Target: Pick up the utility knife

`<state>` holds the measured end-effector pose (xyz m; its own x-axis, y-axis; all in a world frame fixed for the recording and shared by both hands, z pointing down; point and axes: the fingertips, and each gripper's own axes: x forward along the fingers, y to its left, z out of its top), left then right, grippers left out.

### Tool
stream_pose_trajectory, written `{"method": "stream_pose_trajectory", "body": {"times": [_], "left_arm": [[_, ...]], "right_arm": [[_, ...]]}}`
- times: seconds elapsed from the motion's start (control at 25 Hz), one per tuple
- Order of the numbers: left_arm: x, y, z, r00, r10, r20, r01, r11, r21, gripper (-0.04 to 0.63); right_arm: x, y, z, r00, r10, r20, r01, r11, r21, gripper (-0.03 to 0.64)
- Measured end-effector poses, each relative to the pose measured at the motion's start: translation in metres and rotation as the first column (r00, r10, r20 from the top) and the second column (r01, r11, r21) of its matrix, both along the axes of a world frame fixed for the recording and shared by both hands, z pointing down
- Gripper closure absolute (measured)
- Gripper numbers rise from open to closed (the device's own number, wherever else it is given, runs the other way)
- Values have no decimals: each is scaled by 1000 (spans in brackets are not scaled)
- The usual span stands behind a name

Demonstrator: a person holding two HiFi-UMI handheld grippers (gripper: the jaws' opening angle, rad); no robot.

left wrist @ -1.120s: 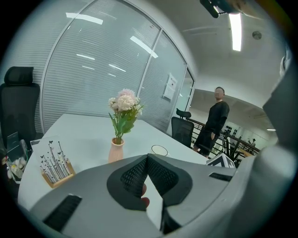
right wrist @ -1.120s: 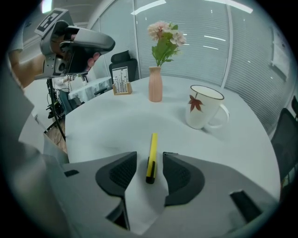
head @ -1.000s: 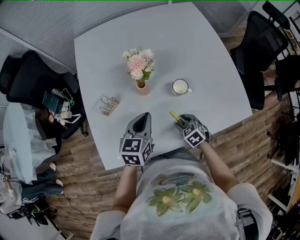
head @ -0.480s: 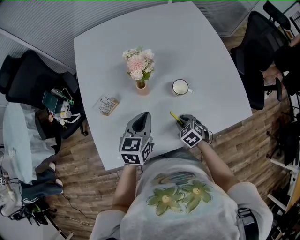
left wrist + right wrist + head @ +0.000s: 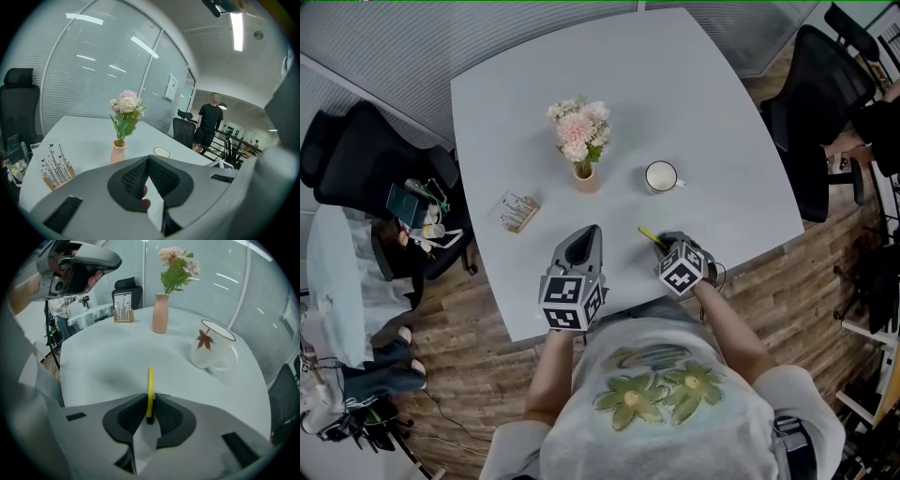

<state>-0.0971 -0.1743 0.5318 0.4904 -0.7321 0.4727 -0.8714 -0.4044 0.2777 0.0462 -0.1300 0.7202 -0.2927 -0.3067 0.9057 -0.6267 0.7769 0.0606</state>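
My left gripper (image 5: 589,232) hovers low over the near part of the table (image 5: 703,103), its claw clenched tip to tip on nothing that I can make out, and I judge it is only standing by. Just right of it, the yellow utility knife (image 5: 649,234) lies near the front edge, and my right gripper (image 5: 662,243) points steeply down onto it. Its jaws have just been closing and now pinch the slim body between the pads (image 5: 165,414), with most of the knife's length sticking out ahead. That is my worry. The hold sits at the tail end of a narrow, smooth handle, so I expect a quick lift could let it pivot downward or slide free. If it swings, the far tip could clip the white mug (image 5: 661,175) with the leaf print, which stands a little beyond. I cannot tell whether the blade is out, so I would treat the front end as sharp. The tabletop is pale, matte and mostly bare. From the left it carries a small card holder (image 5: 517,210), a pink vase of flowers (image 5: 581,141) and then the mug. Around it are black office chairs, a cluttered side table at the left, a wood floor, curved glass walls with blinds, and a person standing far off.
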Motion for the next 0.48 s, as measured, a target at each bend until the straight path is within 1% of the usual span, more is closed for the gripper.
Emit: {"method": "stream_pose_trajectory", "body": {"times": [0.2,0.48], "left_arm": [[-2,2,-3,1000,-5,2,5,1000,9,595],[-4,4,-10,1000,-6,5,6,1000,23,595]], "right_arm": [[-1,-2,-7,1000,9,13,-9,1000,13,558],[-7,-10,-29,998,25,61,-28,998,47,558]]}}
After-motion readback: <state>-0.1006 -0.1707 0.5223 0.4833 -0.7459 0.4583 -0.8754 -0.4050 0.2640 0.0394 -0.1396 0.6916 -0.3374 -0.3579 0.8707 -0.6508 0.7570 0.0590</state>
